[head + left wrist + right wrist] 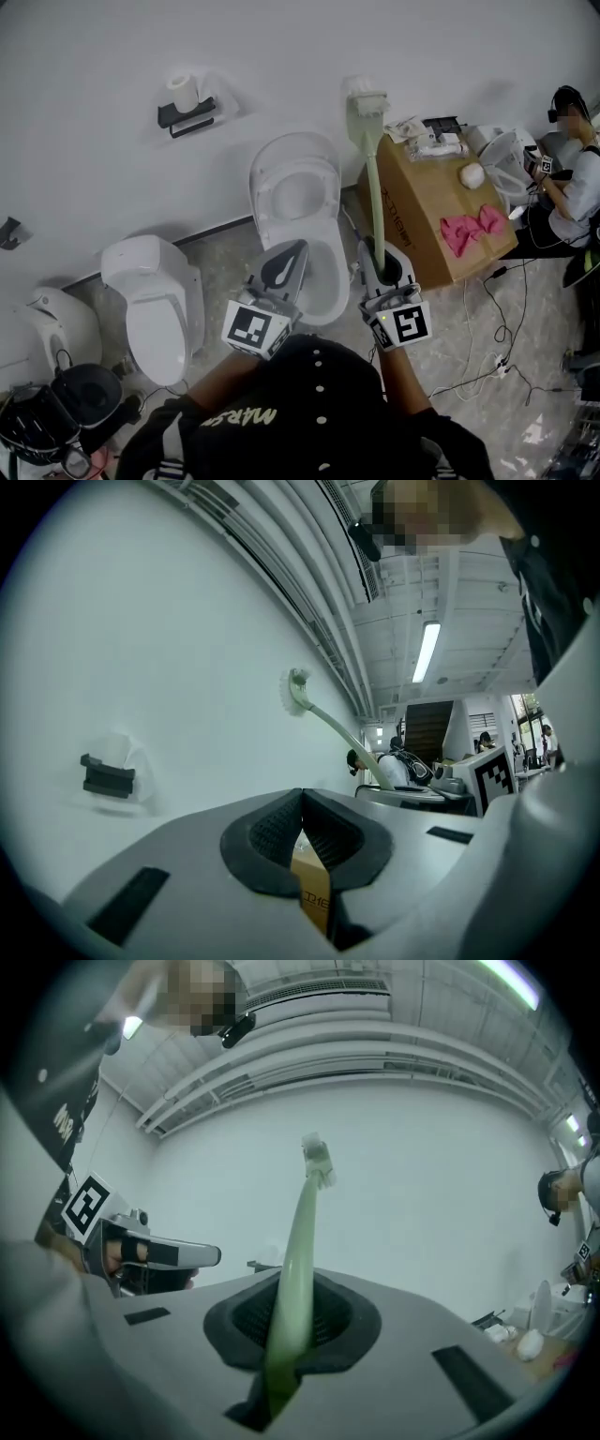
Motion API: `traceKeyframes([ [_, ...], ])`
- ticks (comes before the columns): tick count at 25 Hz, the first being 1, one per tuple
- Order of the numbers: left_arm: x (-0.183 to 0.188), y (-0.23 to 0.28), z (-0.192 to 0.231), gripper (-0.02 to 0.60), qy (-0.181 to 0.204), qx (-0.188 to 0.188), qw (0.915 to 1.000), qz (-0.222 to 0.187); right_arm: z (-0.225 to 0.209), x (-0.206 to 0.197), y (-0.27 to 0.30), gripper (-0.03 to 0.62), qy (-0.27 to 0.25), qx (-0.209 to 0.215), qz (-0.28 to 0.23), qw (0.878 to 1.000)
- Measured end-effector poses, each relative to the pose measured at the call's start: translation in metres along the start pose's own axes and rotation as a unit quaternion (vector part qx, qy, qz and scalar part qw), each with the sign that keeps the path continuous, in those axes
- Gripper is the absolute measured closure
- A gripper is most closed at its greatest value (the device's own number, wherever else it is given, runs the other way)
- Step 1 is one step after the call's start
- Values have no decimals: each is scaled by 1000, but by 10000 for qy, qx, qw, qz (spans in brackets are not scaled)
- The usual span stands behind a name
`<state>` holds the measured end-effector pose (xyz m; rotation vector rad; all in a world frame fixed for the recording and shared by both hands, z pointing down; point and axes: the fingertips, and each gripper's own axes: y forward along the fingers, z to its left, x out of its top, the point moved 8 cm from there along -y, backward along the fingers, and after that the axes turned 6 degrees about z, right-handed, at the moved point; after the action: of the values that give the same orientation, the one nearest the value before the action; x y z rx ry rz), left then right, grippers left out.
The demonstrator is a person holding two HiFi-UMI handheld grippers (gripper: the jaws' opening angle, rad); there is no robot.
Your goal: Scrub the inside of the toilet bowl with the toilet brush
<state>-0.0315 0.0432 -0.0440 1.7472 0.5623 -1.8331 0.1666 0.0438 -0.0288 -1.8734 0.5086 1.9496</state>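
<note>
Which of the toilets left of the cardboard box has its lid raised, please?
The toilet nearest the cardboard box: its lid stands upright, leaving the bowl open. Its neighbour on the left has its lid down.

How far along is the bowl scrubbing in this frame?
Done: the toilet brush is picked up, clamped in the right gripper. In hand: it is held upright, bristles up, outside the toilet bowl. Left: all scrubbing. The left gripper is shut, empty.
</note>
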Motion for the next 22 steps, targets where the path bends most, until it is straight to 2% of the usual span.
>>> traceKeyframes([
  [9,5,-4,2,555,34,30,10000,-47,6,13,0,559,5,-68,-369,9993],
  [22,4,-4,3,555,83,-92,9999,-62,14,17,1,559,-81,-29,-345,9994],
])
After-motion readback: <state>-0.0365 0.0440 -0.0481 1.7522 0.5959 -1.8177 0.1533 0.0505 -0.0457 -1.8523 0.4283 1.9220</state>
